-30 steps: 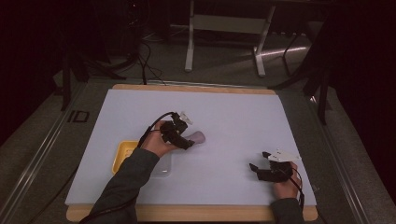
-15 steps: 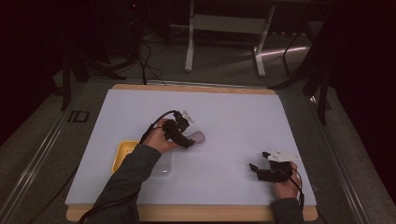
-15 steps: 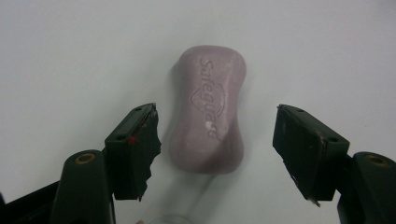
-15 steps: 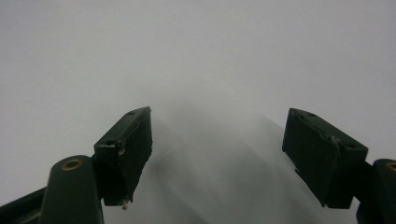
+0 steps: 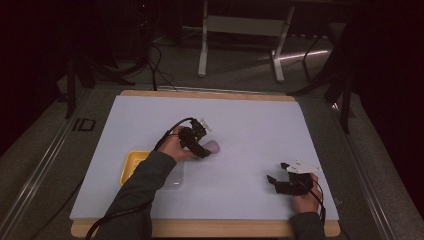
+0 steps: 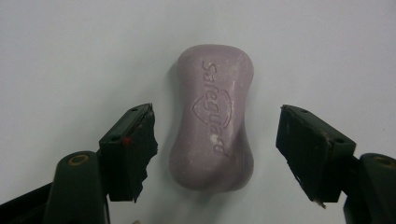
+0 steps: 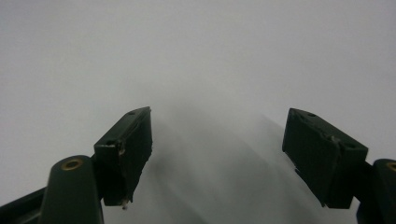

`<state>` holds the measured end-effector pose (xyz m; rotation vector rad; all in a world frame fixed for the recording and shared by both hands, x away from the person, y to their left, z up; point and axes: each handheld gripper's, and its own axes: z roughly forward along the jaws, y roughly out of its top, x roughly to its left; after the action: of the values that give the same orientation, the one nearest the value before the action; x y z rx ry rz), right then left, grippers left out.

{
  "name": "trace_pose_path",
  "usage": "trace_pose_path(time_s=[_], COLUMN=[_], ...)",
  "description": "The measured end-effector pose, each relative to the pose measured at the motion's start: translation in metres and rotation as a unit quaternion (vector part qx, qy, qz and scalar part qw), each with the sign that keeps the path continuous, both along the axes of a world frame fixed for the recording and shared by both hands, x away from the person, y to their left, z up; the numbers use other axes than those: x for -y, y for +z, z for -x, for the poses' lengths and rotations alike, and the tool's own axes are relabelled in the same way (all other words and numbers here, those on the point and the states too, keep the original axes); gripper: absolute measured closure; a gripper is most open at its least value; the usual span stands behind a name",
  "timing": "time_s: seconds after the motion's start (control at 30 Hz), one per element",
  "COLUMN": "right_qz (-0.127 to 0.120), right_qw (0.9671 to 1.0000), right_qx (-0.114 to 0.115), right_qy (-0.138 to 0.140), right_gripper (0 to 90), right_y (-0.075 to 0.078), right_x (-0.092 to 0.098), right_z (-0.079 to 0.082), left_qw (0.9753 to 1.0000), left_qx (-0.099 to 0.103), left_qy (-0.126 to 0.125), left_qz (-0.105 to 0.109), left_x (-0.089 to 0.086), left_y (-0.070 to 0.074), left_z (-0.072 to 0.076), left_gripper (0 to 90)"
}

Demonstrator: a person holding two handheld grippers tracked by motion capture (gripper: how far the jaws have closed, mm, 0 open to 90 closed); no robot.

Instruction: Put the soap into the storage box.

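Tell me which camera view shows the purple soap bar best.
The left gripper view: the soap bar lies between open jaws, its embossed lettering readable. In the high view it is a small pale patch beside the left gripper.

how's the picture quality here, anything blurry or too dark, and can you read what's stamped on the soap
High view: dim, the room beyond the table nearly black, detail soft. Left gripper view: evenly lit and sharp; the purple soap bar reads "Safeguard", faint shadow at its left edge, the left tongs open around it. Right gripper view: right tongs sharp, soft smeared shadows on the white surface between them.
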<state>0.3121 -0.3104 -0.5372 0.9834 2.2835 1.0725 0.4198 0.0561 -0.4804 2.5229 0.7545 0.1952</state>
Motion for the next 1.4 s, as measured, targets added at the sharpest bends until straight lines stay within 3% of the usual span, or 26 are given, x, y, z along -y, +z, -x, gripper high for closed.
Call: trace_pose_path(time_s=[0.2,0.47,0.77,1.0,1.17,1.4], right_qz=[0.000,0.001,0.001,0.001,0.001,0.002], right_qw=[1.0000,1.0000,1.0000,1.0000,1.0000,1.0000], right_qx=[0.000,0.000,0.000,-0.001,-0.001,-0.001], right_qy=[0.000,0.001,0.001,0.001,0.001,0.001], right_gripper=[23.9,23.9,23.9,23.9,23.9,23.9], right_y=[0.000,0.000,0.000,0.000,0.000,0.000], right_x=[0.000,0.000,0.000,0.000,0.000,0.000], right_z=[0.000,0.000,0.000,0.000,0.000,0.000], left_qw=[0.9997,0.9993,0.9980,0.9970,0.9951,0.9943], left_qx=[-0.008,-0.019,-0.030,-0.040,-0.043,-0.052], left_qy=[-0.009,-0.011,-0.023,-0.025,-0.030,-0.033], left_qz=[-0.020,-0.030,-0.050,-0.062,-0.083,-0.087], left_x=[0.008,0.012,0.019,0.024,0.027,0.027], left_y=[-0.008,-0.017,-0.019,-0.022,-0.025,-0.024], left_z=[-0.005,-0.013,-0.021,-0.026,-0.027,-0.030], left_gripper=[26.2,24.9,31.3,31.4,33.1,37.6])
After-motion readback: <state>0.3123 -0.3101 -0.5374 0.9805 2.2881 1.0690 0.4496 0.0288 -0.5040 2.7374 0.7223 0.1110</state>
